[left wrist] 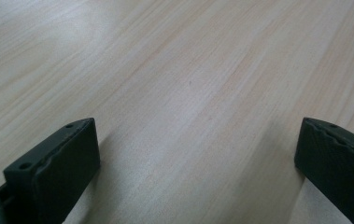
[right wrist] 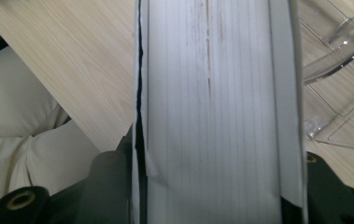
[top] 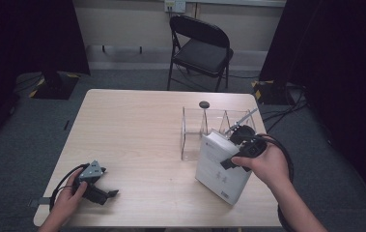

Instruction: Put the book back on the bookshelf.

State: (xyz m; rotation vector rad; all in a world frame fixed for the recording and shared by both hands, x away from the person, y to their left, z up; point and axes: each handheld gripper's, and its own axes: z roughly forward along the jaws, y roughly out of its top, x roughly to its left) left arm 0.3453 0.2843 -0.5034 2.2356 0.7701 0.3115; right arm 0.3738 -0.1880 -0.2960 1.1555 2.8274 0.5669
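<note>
The right gripper (top: pixel 236 145) is clamped on a white book (top: pixel 221 166), held tilted above the table (top: pixel 132 135) at its right side, just near of a clear rack (top: pixel 204 128). The left gripper (top: pixel 104 193) rests at the near left, jaws wide apart with nothing between them.

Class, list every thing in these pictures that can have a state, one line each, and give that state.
White book: shut, tilted, held off the table beside the organiser.
Right gripper: shut on the white book, fingers at both covers.
Left gripper: open, nothing between its fingers, low over the table.
Clear organiser: upright, its compartments look empty.
Folding chair: unfolded, unoccupied.
</note>
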